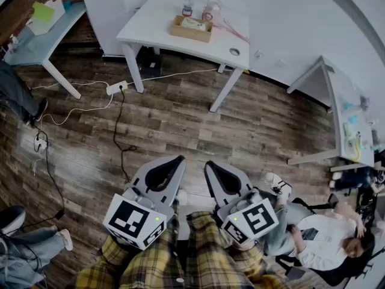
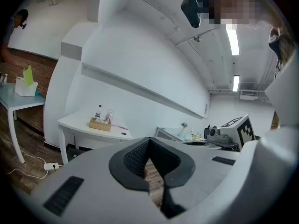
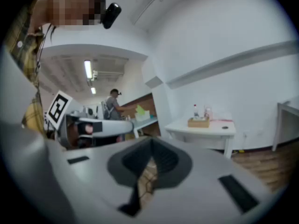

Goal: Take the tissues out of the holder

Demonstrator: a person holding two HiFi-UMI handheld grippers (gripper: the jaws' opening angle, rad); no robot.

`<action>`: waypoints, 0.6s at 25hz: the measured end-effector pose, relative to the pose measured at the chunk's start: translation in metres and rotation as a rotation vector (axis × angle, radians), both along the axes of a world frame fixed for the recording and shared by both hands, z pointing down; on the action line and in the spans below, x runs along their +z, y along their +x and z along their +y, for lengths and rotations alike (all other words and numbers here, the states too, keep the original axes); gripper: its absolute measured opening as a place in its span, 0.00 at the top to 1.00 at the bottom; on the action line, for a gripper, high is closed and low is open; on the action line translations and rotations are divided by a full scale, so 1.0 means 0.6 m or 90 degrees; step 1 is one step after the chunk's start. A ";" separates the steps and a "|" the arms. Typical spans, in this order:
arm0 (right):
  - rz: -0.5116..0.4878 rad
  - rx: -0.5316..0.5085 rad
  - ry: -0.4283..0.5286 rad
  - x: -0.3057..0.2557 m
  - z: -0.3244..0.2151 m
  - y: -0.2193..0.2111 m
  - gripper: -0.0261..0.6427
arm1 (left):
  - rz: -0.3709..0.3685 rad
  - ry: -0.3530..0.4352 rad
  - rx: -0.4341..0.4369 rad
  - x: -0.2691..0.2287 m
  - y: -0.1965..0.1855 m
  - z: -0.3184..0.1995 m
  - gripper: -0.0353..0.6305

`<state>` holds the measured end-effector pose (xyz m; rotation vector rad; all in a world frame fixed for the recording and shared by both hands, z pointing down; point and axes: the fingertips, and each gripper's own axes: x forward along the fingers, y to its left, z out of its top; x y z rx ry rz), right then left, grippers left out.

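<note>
- Head view: left gripper and right gripper are held low, close to the body, over the wood floor. The wooden holder sits on the white table across the room, well apart from both, with a bottle just behind it. The tissues are too small to make out.
- Left gripper view: fingers pressed together, nothing between them, only floor showing through the slot. Holder is far ahead on the table.
- Right gripper view: fingers together too, empty. Holder is distant, right of centre.
- Step: looks like the approach, with no reach begun. The next move calls for walking up to the table, spreading one gripper's fingers, and bracing the holder with the other.
</note>
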<state>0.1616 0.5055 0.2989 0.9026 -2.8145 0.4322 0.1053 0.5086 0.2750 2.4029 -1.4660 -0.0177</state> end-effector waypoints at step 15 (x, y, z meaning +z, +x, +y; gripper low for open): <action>0.003 -0.012 0.017 -0.006 -0.005 -0.034 0.94 | -0.016 0.014 0.000 -0.003 -0.031 -0.016 0.94</action>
